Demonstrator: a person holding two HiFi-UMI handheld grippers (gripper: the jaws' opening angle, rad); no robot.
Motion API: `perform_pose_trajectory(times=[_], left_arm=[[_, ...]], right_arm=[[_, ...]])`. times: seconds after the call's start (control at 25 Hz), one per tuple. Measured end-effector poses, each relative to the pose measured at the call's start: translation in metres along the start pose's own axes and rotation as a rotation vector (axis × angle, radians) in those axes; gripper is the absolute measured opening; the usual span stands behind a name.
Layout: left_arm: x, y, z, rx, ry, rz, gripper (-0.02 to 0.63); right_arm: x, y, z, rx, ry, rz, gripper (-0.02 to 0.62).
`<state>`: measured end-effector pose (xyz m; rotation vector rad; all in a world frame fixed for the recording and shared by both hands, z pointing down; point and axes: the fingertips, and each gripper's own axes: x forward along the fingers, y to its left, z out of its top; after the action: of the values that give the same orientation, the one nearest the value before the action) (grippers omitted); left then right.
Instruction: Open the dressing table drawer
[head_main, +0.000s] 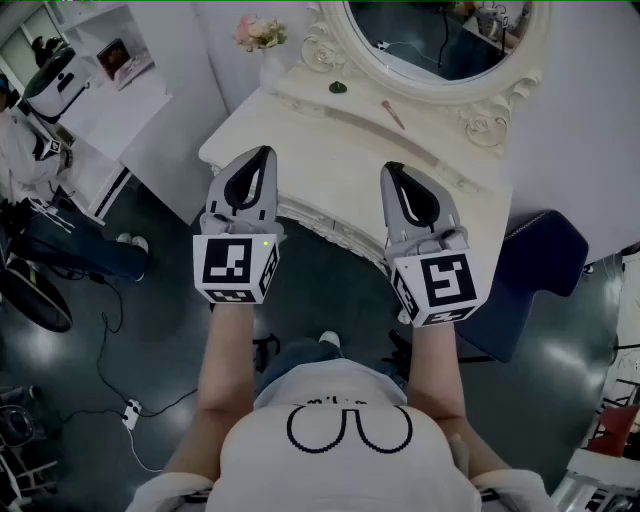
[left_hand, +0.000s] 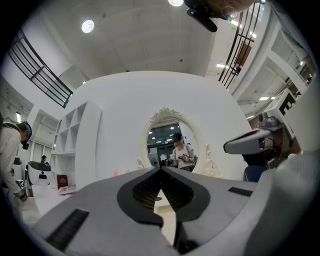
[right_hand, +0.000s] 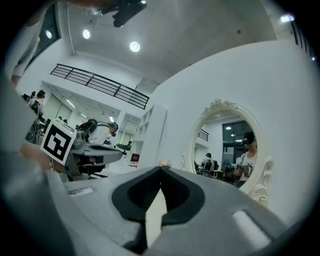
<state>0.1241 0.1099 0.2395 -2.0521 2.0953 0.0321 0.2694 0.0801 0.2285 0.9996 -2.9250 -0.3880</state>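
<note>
The dressing table (head_main: 330, 150) is seen from above at the far side of the scene, set against a white wall. It is painted white or cream, with a curved front edge and carved scrollwork. An oval mirror (head_main: 440, 35) in an ornate frame is mounted at its back. The drawer itself cannot be made out as a separate panel. Only a strip of carved trim (head_main: 325, 228) is shown under the near edge of the top, between the two grippers, and no handle is seen there.

The left gripper (head_main: 266, 151) is held over the near left part of the table top. Its jaws are pressed together at the tips, and nothing is caught between them, as is confirmed in its own view (left_hand: 161, 169). The right gripper (head_main: 392, 167) is held beside it to the right, over the same near edge. Its jaws are likewise closed tip to tip on nothing (right_hand: 161, 168). The two grippers are kept apart from each other, and whether the table is touched cannot be told.

On the table top, pink flowers (head_main: 260, 33) are placed at the far left, a small dark object (head_main: 338, 87) near the mirror's base, and a thin pink stick (head_main: 393, 114) to its right. A blue chair (head_main: 540, 265) is stood at the near right of the table.
</note>
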Motion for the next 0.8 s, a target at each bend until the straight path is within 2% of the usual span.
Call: perform_pose_trajectory(times=[0.4,0.6,0.8], left_arm=[[0.012,0.016,-0.013,-0.001,0.021,0.039,-0.002],[0.028,0.029,-0.020,0.009,0.024,0.042,-0.002],[0.054,0.048,-0.030,0.006,0.025,0.024,-0.002]], right_arm=[[0.017,-0.006,-0.016,0.001,0.025,0.015,-0.003],[0.034,-0.012,-0.014,0.010,-0.016,0.019,-0.003],[0.064,-0.019,-0.024,0.007,0.012,0.003,-0.003]])
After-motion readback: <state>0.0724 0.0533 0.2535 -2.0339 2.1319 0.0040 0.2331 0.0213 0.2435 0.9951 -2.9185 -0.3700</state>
